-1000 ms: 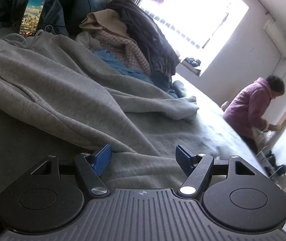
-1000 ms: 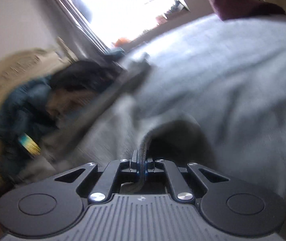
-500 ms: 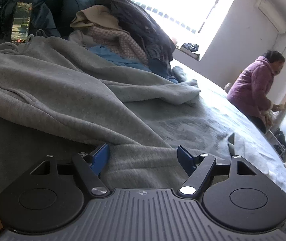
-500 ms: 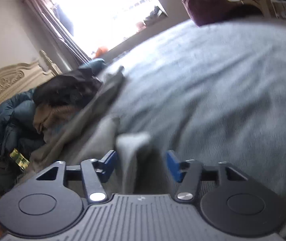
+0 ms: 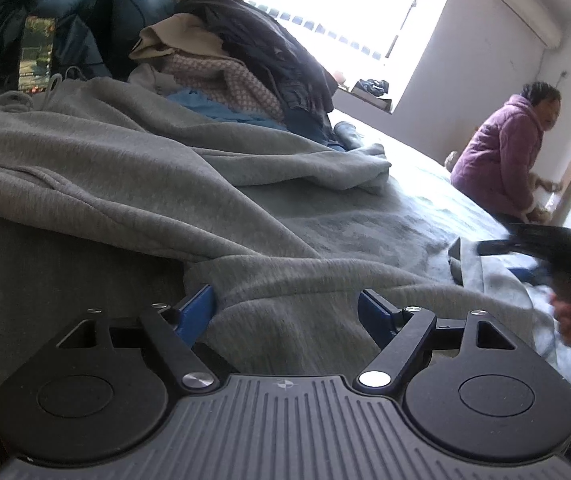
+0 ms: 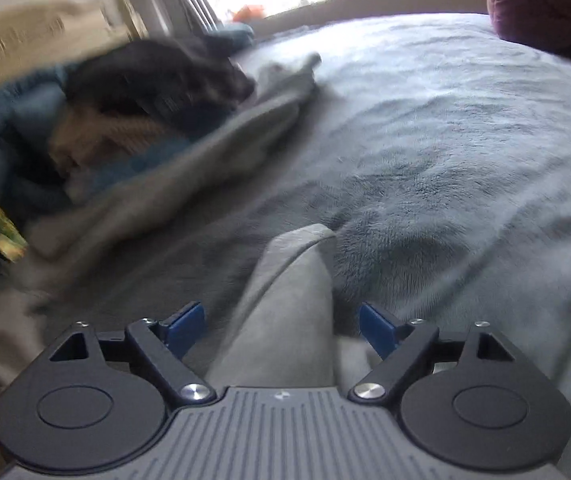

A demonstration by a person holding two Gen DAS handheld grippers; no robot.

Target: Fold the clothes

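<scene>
the grey sweatshirt is the thing i'm folding. it is a soft, heathered mid-grey knit, lying rumpled across the bed, which is covered in a fuzzy grey-blue blanket. through my left camera it runs from the far left, where a drawstring loops at its upper edge, down in long folds toward me, with one limb of it trailing out to a crumpled end near the middle of the bed. its nearest fold bunches right up between the blue pads of my left tongs.

my left tongs stand wide and have just been opening a little more; the cloth lies between the pads, the left pad close against it, but i can't see them pressing on it.

my right tongs have just swung wide apart. a sleeve-like strip of the same grey sweatshirt lies loose between the pads, ending in a folded tip ahead, touching neither pad. from the left camera those tongs show as a dark blur at the right edge, over a paler grey bit of cloth.

there are no bins or baskets here. behind the sweatshirt sits a heap of other clothes: a dark garment on top, tan and patterned knits under it, something blue at the bottom. a phone with a lit screen leans against dark teal bedding at the far left. a person in a purple jacket is beside the far side of the bed.
</scene>
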